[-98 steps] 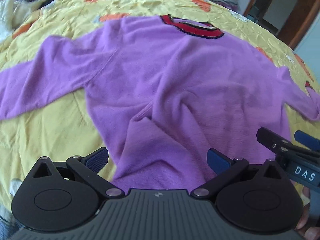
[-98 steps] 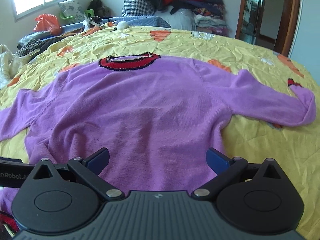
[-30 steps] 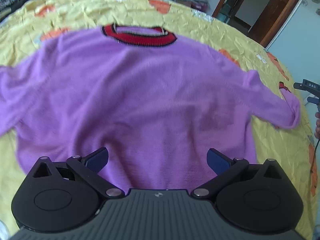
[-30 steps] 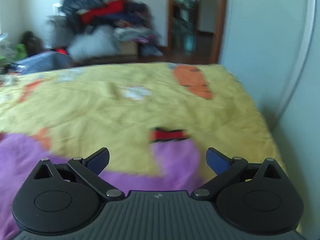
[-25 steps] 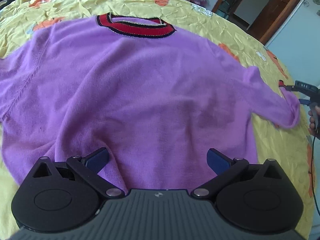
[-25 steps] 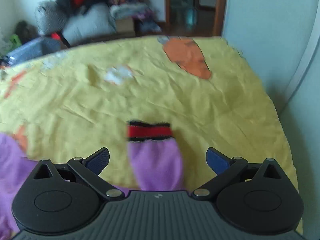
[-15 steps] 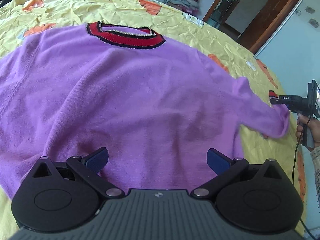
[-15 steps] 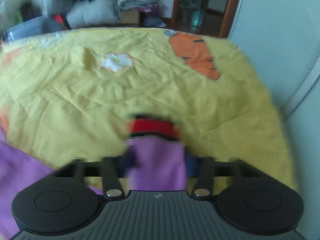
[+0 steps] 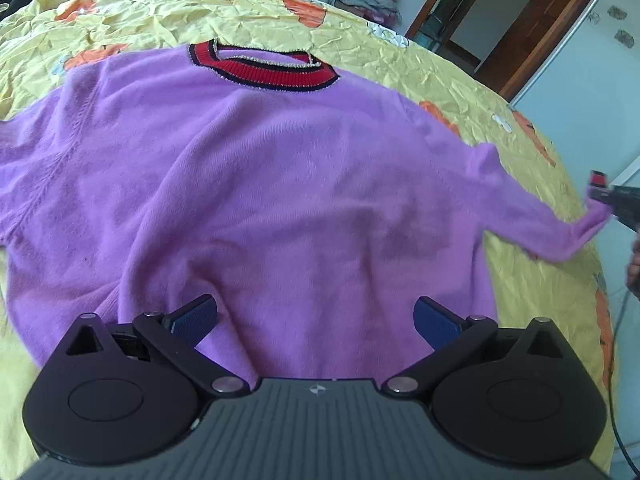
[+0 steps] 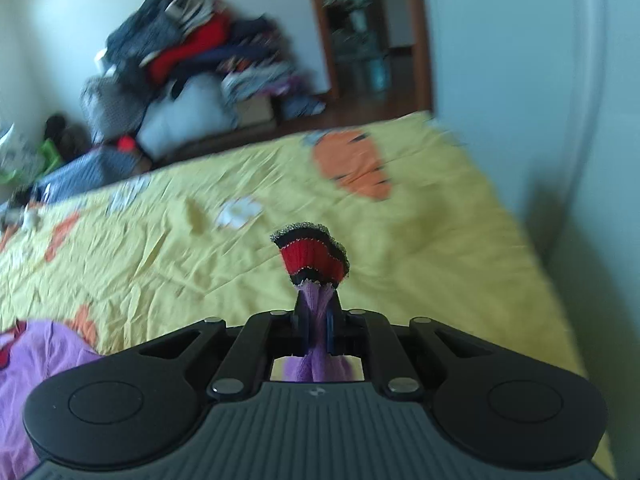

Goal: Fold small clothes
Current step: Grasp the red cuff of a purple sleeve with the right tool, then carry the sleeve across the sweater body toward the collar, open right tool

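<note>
Purple sweater (image 9: 280,184) lies flat on the yellow bedspread (image 9: 460,76), collar at 12 o'clock. Your right tongs (image 10: 316,332) have just closed, pads pinching the sleeve behind its red cuff (image 10: 312,258). Your left tongs (image 9: 314,320) gape wide over the hem, gripping nothing.

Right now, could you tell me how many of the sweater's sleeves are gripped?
1: the sleeve by the bed's right edge, pinched behind its red cuff. The other sleeve lies free, left.

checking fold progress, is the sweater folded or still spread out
Spread: the sweater lies flat on the bed; only its cuff is pinched in the right gripper.
</note>
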`<state>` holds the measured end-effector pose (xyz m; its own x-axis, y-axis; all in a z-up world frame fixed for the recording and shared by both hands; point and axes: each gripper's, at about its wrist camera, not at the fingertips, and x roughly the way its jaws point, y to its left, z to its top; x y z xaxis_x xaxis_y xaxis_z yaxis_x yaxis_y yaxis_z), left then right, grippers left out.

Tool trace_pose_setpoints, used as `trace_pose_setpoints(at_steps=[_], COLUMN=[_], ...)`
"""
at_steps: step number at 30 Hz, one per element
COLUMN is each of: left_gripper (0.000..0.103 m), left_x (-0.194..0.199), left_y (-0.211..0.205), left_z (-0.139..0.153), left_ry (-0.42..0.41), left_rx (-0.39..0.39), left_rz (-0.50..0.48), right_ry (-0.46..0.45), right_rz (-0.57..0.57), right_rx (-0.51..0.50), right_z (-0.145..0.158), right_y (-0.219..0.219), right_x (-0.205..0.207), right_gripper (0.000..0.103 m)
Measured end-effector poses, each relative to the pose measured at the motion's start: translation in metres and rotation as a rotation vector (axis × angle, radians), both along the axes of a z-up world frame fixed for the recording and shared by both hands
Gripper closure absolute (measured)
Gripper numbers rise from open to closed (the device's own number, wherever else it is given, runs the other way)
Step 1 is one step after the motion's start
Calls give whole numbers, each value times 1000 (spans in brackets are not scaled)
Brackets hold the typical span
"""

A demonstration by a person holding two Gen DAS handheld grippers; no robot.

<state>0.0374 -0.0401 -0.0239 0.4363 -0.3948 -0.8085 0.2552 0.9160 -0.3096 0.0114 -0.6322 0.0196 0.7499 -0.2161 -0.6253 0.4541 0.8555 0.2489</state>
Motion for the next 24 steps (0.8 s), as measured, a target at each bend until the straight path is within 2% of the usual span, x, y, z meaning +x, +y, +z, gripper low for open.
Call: trace_pose_setpoints(at_steps=[2, 4, 6, 8, 9, 10, 14, 17, 18, 20, 21, 22, 24], left_gripper=[0, 0, 0, 0, 0, 0, 0, 0, 0, 0, 0, 0, 0], left_x=[-3, -5, -6, -8, -8, -9, -13, -14, -13, -13, -13, -13, -15], left_y=[3, 7, 9, 10, 9, 9, 8, 7, 6, 3, 1, 0, 0], left_z=[-1, -3, -5, -7, -7, -6, 1, 4, 3, 3, 3, 3, 5], left_ry=[12, 21, 25, 35, 37, 38, 24, 17, 21, 25, 27, 30, 29], left_rx=[1, -6, -19, -17, -17, -15, -15, -20, -20, -12, -9, -9, -6], left_rz=[6, 6, 1, 1, -3, -4, -15, -11, -13, -15, -17, -21, -25], right_ry=[-10, 6, 29, 36, 30, 18, -77, -106, -105, -149, -161, -148, -99], right_rz=[-69, -102, -138, -169, -209, -240, -294, -264, -264, -217, -204, -188, -168], right_rx=[0, 57, 92, 195, 230, 257, 312, 341, 347, 355, 326, 299, 261], right_z=[5, -3, -22, -47, -56, -63, -73, -82, -85, -91, -91, -91, -89], right_y=[-7, -17, -25, -34, -38, -39, -40, -47, -49, -52, -50, -50, -47], right_x=[-33, -62, -85, -104, -113, -122, -157, -162, -160, -153, -149, -142, -131], right_gripper=[96, 96, 93, 90, 85, 72, 68, 64, 61, 34, 32, 33, 95])
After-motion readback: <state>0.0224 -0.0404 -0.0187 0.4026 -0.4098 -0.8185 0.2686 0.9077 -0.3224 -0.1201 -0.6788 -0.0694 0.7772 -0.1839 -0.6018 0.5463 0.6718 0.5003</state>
